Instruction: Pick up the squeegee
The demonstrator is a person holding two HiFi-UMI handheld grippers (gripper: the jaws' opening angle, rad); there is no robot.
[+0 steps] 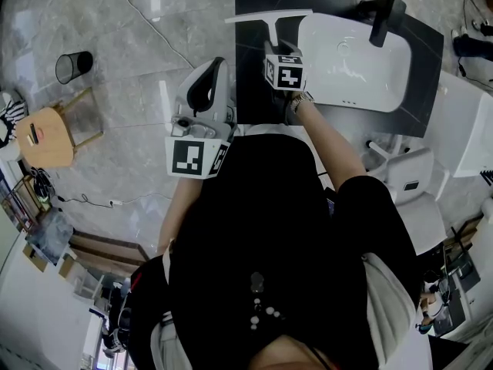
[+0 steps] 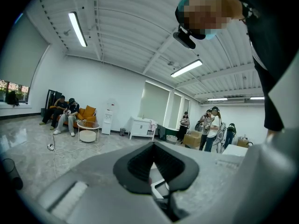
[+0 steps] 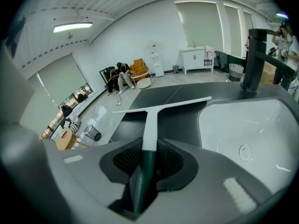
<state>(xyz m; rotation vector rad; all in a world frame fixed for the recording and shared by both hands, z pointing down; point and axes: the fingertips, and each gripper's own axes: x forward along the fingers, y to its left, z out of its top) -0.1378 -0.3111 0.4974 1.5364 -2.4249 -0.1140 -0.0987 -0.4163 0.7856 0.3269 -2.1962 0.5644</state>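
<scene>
The squeegee point(image 1: 269, 15) has a white blade and a white stem that runs into a dark green grip. It lies on the dark counter point(image 1: 250, 83) to the left of the sink. My right gripper point(image 1: 276, 51) points steeply down at it. In the right gripper view the grip of the squeegee point(image 3: 148, 125) sits between the pads of that gripper point(image 3: 149, 147), which close on both its sides. The blade rests flat on the counter ahead of the jaws. My left gripper point(image 1: 209, 75) hangs left of the counter over the floor, jaws shut and empty point(image 2: 153, 146).
A white sink point(image 1: 385, 91) with a black tap point(image 1: 383, 18) fills the counter's right part. On the floor to the left stand a black wire bin point(image 1: 73, 66) and a small wooden stool point(image 1: 48, 136), with a cable point(image 1: 139, 14) running past. White equipment point(image 1: 408, 179) is at my right.
</scene>
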